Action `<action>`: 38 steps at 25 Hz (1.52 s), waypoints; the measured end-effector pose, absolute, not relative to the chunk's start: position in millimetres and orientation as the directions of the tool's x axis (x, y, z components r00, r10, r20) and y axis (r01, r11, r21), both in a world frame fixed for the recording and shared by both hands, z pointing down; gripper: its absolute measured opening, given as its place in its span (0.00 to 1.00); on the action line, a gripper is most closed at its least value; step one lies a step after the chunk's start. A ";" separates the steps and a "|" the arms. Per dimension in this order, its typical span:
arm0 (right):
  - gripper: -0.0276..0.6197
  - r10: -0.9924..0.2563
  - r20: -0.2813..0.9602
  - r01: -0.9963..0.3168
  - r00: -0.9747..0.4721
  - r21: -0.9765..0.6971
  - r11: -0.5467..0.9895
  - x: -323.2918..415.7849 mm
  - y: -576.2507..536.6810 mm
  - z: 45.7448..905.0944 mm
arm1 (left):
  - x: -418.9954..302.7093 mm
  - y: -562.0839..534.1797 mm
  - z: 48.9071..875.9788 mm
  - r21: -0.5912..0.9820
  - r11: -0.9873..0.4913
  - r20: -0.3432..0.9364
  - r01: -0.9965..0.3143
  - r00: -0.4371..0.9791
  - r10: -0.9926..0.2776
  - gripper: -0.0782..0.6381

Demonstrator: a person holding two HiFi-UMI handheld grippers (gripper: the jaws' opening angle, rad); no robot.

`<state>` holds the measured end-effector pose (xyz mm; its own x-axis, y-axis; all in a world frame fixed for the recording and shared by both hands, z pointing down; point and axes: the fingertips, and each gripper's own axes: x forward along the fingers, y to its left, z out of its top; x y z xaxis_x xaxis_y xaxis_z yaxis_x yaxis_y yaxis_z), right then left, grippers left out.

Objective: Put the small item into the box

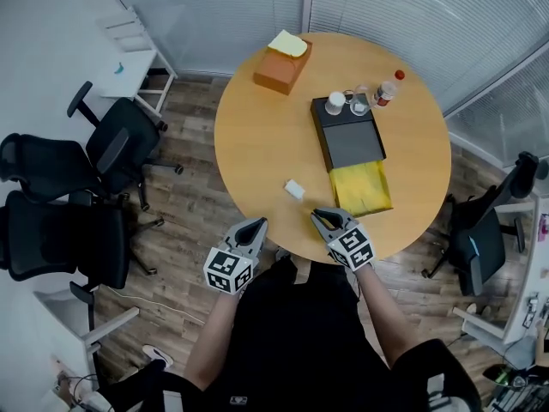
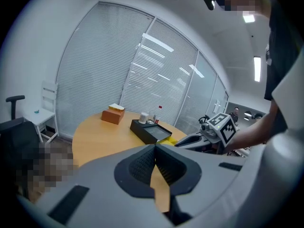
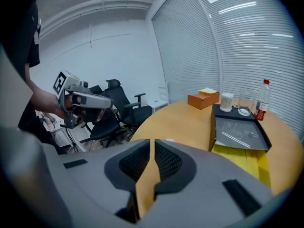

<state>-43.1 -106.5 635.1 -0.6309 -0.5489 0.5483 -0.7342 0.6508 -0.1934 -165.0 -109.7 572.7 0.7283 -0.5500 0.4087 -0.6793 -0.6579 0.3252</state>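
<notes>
A small white item (image 1: 294, 189) lies on the round wooden table (image 1: 257, 136), near its front edge. The black box (image 1: 347, 133) (image 2: 147, 130) (image 3: 237, 129) stands open further back, with its yellow lid or bag (image 1: 361, 187) lying in front of it. My left gripper (image 1: 251, 230) (image 2: 155, 148) hovers at the table's front edge, left of the item, jaws shut and empty. My right gripper (image 1: 324, 220) (image 3: 152, 144) is over the front edge, just right of the item, also shut on nothing.
An orange tissue box (image 1: 281, 65) sits at the table's far side. A white cup (image 1: 335, 102), a glass (image 1: 359, 101) and a red-capped bottle (image 1: 388, 88) stand at the black box's far end. Black office chairs (image 1: 77, 187) crowd the left; another chair (image 1: 485, 230) is at right.
</notes>
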 end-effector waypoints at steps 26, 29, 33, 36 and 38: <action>0.35 -0.441 0.767 -0.776 -0.465 -0.113 0.621 -74.9 -178.7 742.8 | -207.1 -101.4 593.2 0.338 -0.591 0.474 -0.732 0.675 -0.566 0.12; 0.36 -0.425 0.787 -0.779 -0.446 -0.108 0.618 -73.3 -179.6 754.2 | -207.4 -104.2 592.0 0.335 -0.595 0.472 -0.731 0.676 -0.566 0.12; 0.37 -0.415 0.800 -0.780 -0.433 -0.102 0.617 -73.9 -181.6 763.3 | -207.0 -105.5 591.6 0.334 -0.598 0.471 -0.728 0.679 -0.563 0.12; 0.37 -0.409 0.816 -0.781 -0.408 -0.080 0.620 -73.9 -181.8 767.7 | -207.8 -102.7 593.9 0.337 -0.599 0.475 -0.727 0.680 -0.558 0.12; 0.37 -0.405 0.827 -0.782 -0.390 -0.066 0.619 -73.2 -181.7 768.2 | -207.7 -101.2 595.5 0.339 -0.599 0.479 -0.725 0.681 -0.553 0.12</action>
<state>-73.2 -181.7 768.2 -0.3896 -0.4046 0.8274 -0.7824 0.6193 -0.0656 -207.7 -101.2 595.5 0.6814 -0.5534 0.4790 -0.7252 -0.5991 0.3395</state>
